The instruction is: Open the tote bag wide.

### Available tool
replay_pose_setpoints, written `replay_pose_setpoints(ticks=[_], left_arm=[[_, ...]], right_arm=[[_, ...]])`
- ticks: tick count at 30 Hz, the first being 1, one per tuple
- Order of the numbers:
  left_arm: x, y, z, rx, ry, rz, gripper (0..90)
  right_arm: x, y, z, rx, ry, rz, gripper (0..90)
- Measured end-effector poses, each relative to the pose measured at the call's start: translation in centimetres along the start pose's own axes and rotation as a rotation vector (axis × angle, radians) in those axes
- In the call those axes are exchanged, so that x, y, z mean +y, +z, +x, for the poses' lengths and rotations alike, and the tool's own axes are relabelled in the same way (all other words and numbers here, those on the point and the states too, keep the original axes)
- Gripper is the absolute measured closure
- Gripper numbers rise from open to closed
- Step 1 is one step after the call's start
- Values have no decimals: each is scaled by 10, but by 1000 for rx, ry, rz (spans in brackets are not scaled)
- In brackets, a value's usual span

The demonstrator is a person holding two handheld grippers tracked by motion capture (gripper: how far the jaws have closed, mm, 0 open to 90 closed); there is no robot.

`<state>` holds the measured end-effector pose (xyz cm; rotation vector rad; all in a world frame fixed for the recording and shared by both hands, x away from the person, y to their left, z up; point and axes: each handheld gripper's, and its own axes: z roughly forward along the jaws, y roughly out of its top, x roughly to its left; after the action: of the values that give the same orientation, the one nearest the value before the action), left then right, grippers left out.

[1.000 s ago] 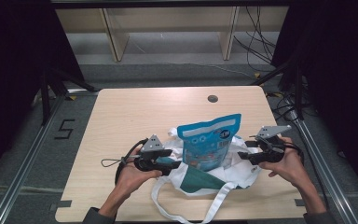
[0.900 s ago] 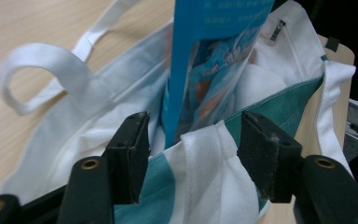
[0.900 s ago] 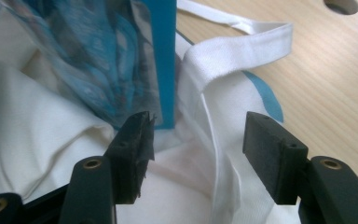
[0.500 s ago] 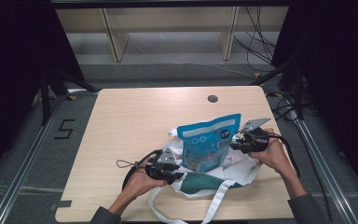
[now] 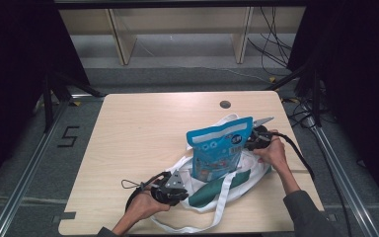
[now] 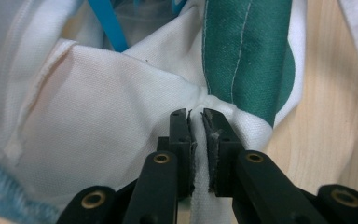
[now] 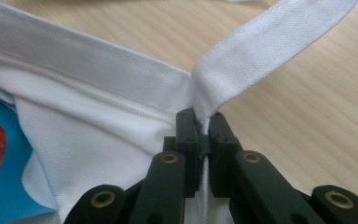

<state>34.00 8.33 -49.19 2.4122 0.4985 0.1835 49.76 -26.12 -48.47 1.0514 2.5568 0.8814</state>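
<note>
A white tote bag (image 5: 212,195) with a green panel (image 5: 209,191) lies on the wooden table (image 5: 143,133), and a blue pouch (image 5: 218,148) stands upright in its mouth. My left gripper (image 5: 183,189) is at the bag's near left edge. Its jaws have just been closing and are now shut on a fold of white cloth (image 6: 98,107) beside the green panel (image 6: 247,56); my left gripper (image 6: 196,116) pinches it at the tips. My right gripper (image 5: 250,143), just right of the pouch, has also just closed. In its own view my right gripper (image 7: 204,116) is shut on the bag's rim (image 7: 98,70) where a strap (image 7: 270,51) joins.
A loose white strap (image 5: 217,217) loops toward the table's near edge. A round cable hole (image 5: 225,104) sits near the far edge. The right gripper's cable (image 5: 296,153) trails off the right side. Shelving stands beyond the table.
The left hand has drawn toward the near edge and closed on the bag's left side. The right hand has moved left and farther back along the bag, up beside the pouch, and closed on the rim.
</note>
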Motion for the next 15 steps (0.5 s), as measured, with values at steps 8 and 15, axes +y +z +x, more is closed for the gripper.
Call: replay_pose_setpoints(ticks=[8, 15], left_arm=[[15, -31, 14, 14, -162, -192, 635], [32, -35, 30, 209, -168, -219, 545]], right_arm=[[1, -18, 1, 69, 48, -70, 680], [2, -76, 12, 93, 31, -142, 576]])
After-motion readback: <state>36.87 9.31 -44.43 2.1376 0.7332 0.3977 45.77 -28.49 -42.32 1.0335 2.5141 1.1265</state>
